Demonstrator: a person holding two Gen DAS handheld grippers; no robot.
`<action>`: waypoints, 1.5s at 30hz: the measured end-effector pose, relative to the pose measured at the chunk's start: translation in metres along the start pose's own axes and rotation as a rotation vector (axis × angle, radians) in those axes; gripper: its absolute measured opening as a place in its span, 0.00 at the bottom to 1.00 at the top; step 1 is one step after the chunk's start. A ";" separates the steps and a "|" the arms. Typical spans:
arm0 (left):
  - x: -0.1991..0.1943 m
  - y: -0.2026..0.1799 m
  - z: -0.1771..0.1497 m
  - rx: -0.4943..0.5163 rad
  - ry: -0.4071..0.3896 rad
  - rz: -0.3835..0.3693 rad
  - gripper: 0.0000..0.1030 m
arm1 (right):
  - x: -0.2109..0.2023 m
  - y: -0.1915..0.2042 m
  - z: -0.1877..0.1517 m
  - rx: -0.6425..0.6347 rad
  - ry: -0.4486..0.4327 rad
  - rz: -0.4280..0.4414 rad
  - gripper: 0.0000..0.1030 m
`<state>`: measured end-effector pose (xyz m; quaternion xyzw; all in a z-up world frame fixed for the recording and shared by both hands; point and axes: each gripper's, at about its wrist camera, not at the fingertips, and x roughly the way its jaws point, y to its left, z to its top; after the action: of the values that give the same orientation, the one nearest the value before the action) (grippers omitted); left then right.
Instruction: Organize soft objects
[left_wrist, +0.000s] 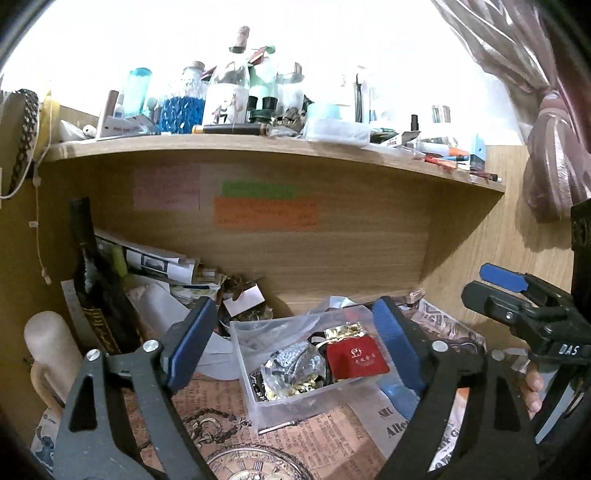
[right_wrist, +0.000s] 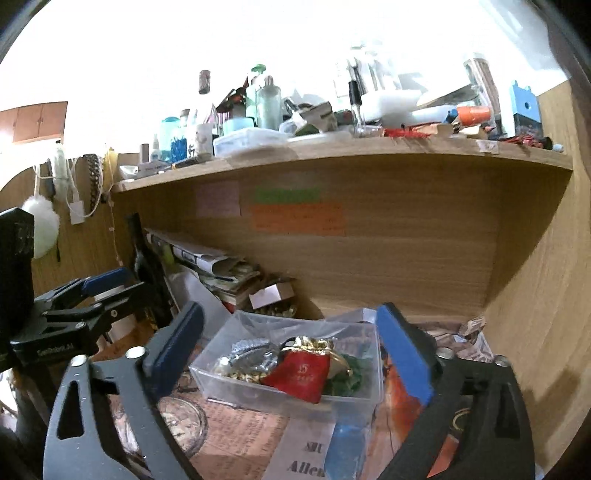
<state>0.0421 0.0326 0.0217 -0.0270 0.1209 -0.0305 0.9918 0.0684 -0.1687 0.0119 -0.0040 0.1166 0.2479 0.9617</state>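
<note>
Red pouch in the clear plastic box, lower centre of both views.

It lies flat, gold-ruffled mouth toward the upper left, gold logo showing. Left gripper and right gripper hover empty, fingers spread wide.

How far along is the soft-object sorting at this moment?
Looks done: a red pouch, a silver pouch and something green already lie in the clear plastic box. In hand: nothing; the left tongs and right tongs hover open and empty over the box. What else remains, I cannot tell in the shelf clutter.
</note>
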 end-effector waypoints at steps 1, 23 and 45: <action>-0.003 -0.001 -0.001 0.000 -0.006 0.006 0.95 | -0.002 0.001 -0.001 0.000 -0.008 -0.005 0.99; -0.011 -0.003 -0.010 -0.008 -0.002 0.037 1.00 | -0.008 0.008 -0.011 -0.005 -0.006 -0.026 1.00; -0.009 -0.004 -0.011 0.003 0.001 0.035 1.00 | -0.008 0.008 -0.011 -0.003 -0.006 -0.026 1.00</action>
<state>0.0306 0.0290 0.0132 -0.0232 0.1217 -0.0133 0.9922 0.0555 -0.1662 0.0035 -0.0063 0.1131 0.2356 0.9652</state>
